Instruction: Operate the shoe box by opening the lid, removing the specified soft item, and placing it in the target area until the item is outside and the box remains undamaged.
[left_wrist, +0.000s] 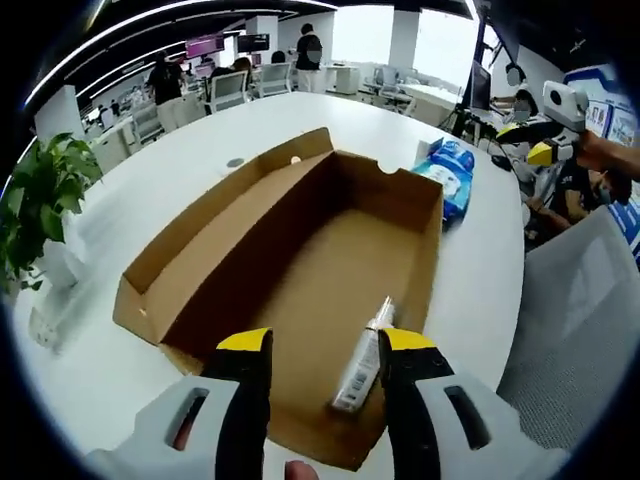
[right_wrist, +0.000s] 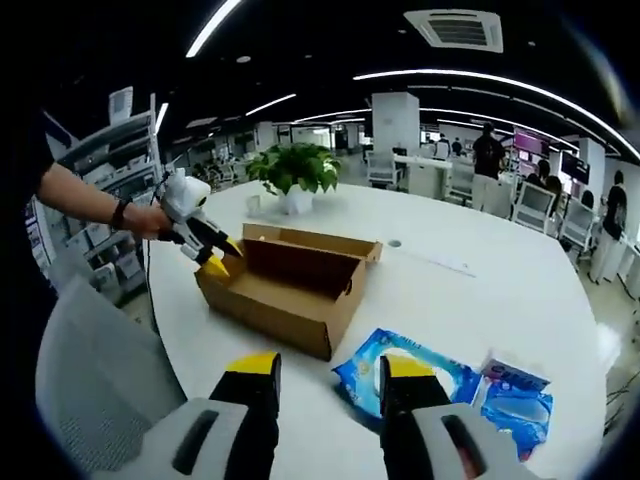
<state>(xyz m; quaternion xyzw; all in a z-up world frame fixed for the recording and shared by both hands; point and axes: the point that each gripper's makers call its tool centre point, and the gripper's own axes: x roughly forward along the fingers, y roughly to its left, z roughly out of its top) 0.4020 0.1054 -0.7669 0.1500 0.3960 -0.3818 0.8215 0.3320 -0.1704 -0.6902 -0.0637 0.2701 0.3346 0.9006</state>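
We judge the removal step largely done: the open brown cardboard shoe box (left_wrist: 300, 270) still holds a small white bottle (left_wrist: 362, 362) at 5 o'clock, while the soft blue wipes packet (right_wrist: 405, 377) lies on the white bench (right_wrist: 500, 290). Left tongs (left_wrist: 325, 345) gape empty above the box; right tongs (right_wrist: 332, 370) hover parted, empty, over the packet; withdrawing comes next

Left gripper view sat close above open shoe box (left_wrist: 300, 270), looking down into it. Right gripper view looked from farther back across worktop (right_wrist: 480, 290). Both shared box, worktop, blue packet (left_wrist: 455, 175).
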